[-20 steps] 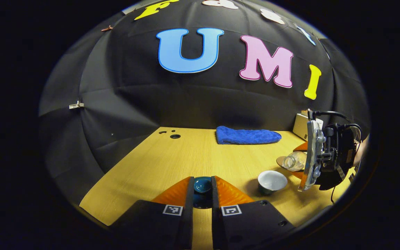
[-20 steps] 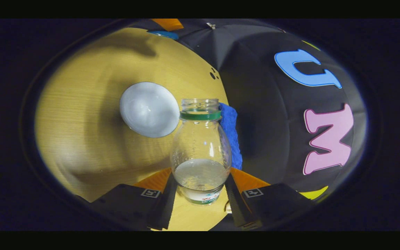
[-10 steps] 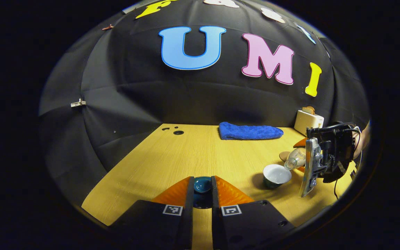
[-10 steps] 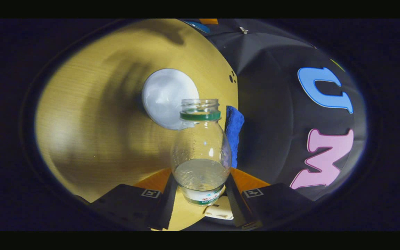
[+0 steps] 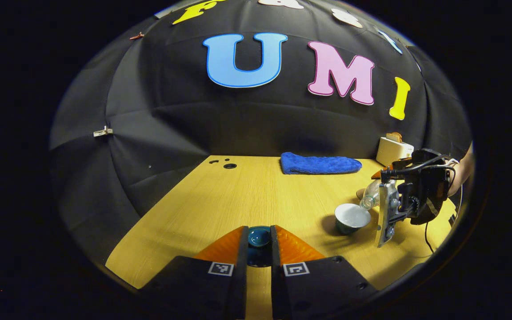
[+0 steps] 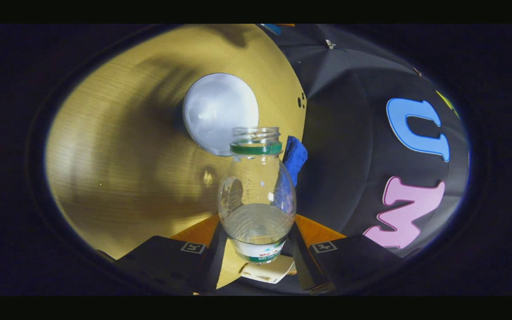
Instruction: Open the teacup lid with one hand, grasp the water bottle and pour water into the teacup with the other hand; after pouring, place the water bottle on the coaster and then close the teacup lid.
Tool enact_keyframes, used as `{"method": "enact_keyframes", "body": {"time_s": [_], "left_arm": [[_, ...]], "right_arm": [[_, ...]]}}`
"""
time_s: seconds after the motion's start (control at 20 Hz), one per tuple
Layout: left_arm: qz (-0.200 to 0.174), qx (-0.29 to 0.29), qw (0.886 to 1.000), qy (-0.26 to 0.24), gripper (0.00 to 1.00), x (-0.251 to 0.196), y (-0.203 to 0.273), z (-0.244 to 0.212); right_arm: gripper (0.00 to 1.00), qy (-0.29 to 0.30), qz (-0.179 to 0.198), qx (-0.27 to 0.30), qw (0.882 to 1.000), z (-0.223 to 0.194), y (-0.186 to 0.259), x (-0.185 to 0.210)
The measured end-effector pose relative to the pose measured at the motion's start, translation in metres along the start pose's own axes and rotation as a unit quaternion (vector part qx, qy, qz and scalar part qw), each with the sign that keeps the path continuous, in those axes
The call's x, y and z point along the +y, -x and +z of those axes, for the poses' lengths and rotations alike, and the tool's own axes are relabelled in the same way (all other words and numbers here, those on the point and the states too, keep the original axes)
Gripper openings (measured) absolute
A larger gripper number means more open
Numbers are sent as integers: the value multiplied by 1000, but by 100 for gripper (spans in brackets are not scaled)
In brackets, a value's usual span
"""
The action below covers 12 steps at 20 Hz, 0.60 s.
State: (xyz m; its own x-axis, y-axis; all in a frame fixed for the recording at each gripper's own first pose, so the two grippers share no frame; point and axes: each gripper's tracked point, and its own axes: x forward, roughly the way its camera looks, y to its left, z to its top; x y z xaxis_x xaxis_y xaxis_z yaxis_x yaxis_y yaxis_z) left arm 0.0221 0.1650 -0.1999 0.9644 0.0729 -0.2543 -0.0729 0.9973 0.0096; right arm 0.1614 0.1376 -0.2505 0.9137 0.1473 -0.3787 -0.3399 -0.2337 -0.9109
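My left gripper (image 5: 259, 240) is shut on the dark teal teacup lid (image 5: 259, 237), held low over the wooden table (image 5: 238, 200). The open teacup (image 5: 352, 217), white inside, stands on the table to the right. My right gripper (image 6: 256, 240) is shut on a clear water bottle (image 6: 256, 195) with a green neck ring and no cap, part full. In the left gripper view the right gripper (image 5: 409, 200) holds the water bottle (image 5: 370, 200) tilted, mouth just over the cup's right rim. In the right gripper view the teacup (image 6: 220, 113) lies right beyond the bottle mouth.
A blue folded cloth (image 5: 318, 163) lies at the back of the table, and a cream toaster (image 5: 393, 151) stands at the back right. A round brown coaster (image 5: 361, 194) lies partly hidden behind the bottle. Small holes (image 5: 228, 166) mark the far left of the table.
The right gripper has tipped the bottle further and brought its mouth down to the cup's rim. The left gripper with the lid has hardly moved.
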Motion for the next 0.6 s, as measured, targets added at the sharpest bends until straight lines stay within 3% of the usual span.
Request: {"method": "enact_keyframes", "body": {"time_s": [0.1, 0.15, 0.35, 0.6], "left_arm": [[1, 0, 1000, 0, 30, 2, 1, 0], [2, 1, 1000, 0, 22, 2, 1, 0], [6, 1, 1000, 4, 27, 5, 3, 2], [6, 1, 1000, -2, 23, 4, 5, 2]], "right_arm": [[71, 9, 0, -1, 1000, -1, -1, -1], [71, 15, 1, -1, 1000, -1, -2, -2], [71, 35, 5, -4, 999, 0, -3, -4], [71, 50, 5, -5, 999, -3, -5, -7]]}}
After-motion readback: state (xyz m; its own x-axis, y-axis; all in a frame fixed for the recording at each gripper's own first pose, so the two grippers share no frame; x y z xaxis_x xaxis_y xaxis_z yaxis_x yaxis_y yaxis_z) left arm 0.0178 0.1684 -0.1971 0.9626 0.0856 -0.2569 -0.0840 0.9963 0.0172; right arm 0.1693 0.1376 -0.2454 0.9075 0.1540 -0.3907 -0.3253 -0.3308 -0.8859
